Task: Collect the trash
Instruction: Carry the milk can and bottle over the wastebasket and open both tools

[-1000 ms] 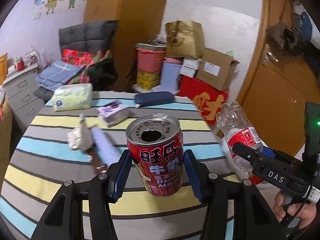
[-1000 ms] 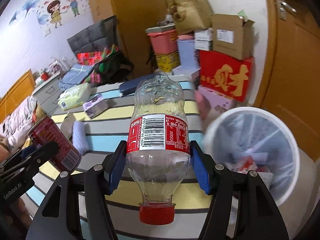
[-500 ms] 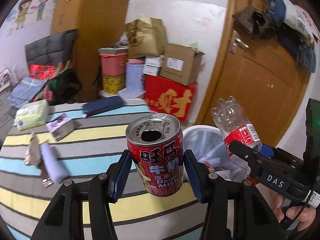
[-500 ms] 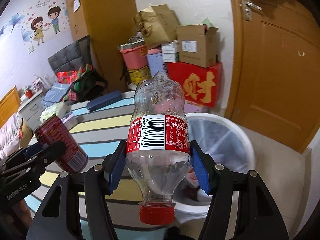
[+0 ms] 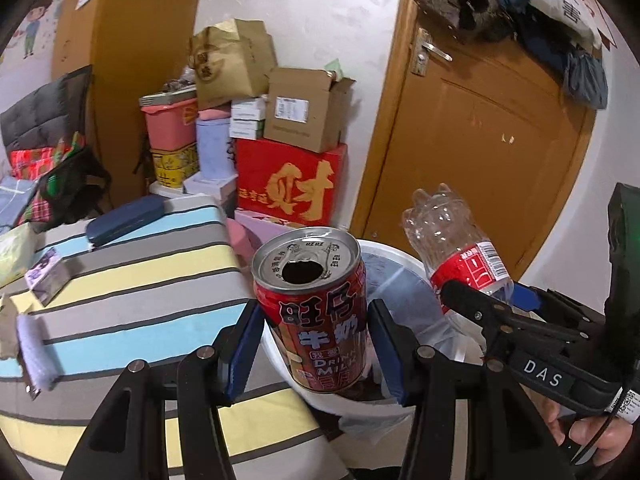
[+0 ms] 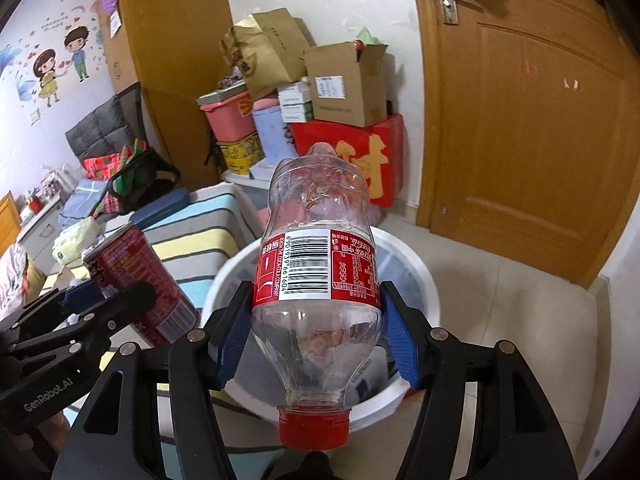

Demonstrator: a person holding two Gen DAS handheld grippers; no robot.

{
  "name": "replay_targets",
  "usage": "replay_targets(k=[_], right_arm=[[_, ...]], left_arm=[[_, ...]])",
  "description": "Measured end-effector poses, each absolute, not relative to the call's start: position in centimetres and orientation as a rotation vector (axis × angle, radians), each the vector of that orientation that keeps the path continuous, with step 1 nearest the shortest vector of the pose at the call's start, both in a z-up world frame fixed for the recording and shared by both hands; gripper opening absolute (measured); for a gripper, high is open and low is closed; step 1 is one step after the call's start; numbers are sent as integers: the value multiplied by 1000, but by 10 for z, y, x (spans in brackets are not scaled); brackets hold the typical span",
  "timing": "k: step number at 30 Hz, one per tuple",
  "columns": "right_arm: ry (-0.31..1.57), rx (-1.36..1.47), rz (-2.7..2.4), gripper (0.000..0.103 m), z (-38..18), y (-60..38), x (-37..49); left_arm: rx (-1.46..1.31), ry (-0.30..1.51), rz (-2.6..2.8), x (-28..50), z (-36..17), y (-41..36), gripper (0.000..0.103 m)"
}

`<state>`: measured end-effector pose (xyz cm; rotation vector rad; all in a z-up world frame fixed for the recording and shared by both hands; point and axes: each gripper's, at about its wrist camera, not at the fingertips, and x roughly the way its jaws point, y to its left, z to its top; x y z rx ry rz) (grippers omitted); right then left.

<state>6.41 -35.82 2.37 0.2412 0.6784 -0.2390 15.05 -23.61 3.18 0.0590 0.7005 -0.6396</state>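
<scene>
My left gripper [image 5: 316, 344] is shut on a red drink can [image 5: 316, 312] with an opened silver top, held upright over the near rim of a white trash bin [image 5: 384, 252]. My right gripper [image 6: 316, 340] is shut on an empty clear plastic bottle [image 6: 316, 264] with a red label and red cap, cap end toward the camera, above the same bin [image 6: 416, 264]. In the right wrist view the can [image 6: 136, 268] and left gripper [image 6: 104, 300] sit at the left, beside the bin. In the left wrist view the bottle [image 5: 456, 248] and right gripper [image 5: 472, 300] hang over the bin's right side.
A table with a striped cloth [image 5: 132, 280] lies left of the bin, bearing a dark blue case [image 5: 124, 220], a small purple box [image 5: 44, 276] and a lavender roll [image 5: 32, 348]. Stacked boxes [image 5: 292, 184] stand behind the bin. A wooden door [image 6: 532, 120] is at right.
Both grippers have swung right from over the striped table to above the white bin, each still holding its item. The table has slid to the left of both views.
</scene>
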Motion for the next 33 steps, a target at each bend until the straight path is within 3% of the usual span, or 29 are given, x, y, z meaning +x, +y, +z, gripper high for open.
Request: replay_targets(k=[21,25,33], right_arm=[[842,272,-233,64,-19,-392,91],[852,273,-224,64,-20,-391,90],[806,262,-253,64,-8,-388,81]], left_arm=[[132,825,-672,190,-21,-295,54],[92,818,-672,191,-18,-289,66],[67,801,-648,186,-9,-272,66]])
